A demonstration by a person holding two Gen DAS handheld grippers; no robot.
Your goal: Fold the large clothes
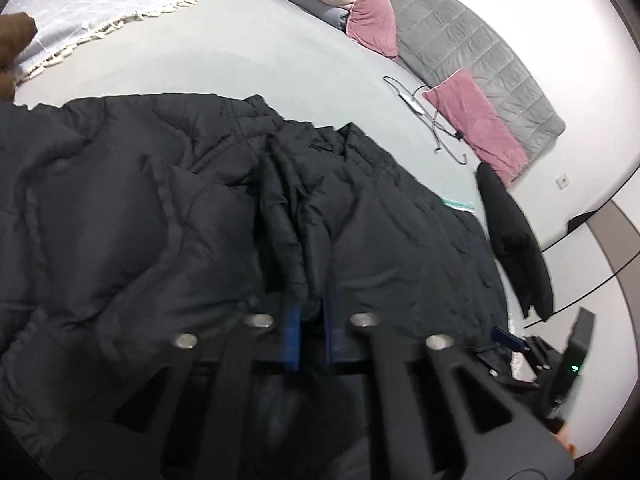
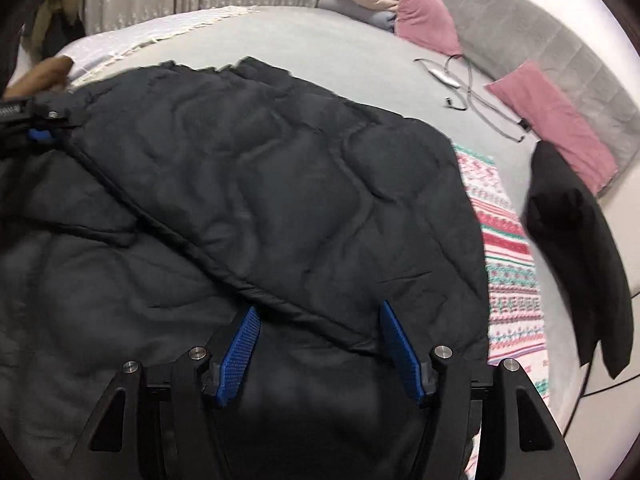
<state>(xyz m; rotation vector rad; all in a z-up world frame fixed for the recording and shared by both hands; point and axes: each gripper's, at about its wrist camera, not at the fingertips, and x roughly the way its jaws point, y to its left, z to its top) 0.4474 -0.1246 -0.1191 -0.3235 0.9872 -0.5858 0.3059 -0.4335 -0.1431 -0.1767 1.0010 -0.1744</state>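
Note:
A big black quilted puffer jacket (image 2: 256, 184) lies spread on a grey bed (image 2: 320, 56); one part is folded diagonally over the rest. It also fills the left wrist view (image 1: 168, 208). My left gripper (image 1: 312, 312) is shut on a bunched fold of the jacket; it also shows at the left edge of the right wrist view (image 2: 40, 134). My right gripper (image 2: 320, 316) is open, its blue pads (image 2: 240, 348) just above the folded edge of the jacket, holding nothing.
A patterned red, white and green cloth (image 2: 508, 256) lies under the jacket's right side. A black garment (image 2: 576, 240) hangs off the bed's right edge. Pink pillows (image 2: 552, 120), a grey cable (image 2: 472, 92) and a fringed white blanket (image 1: 100, 12) lie farther back.

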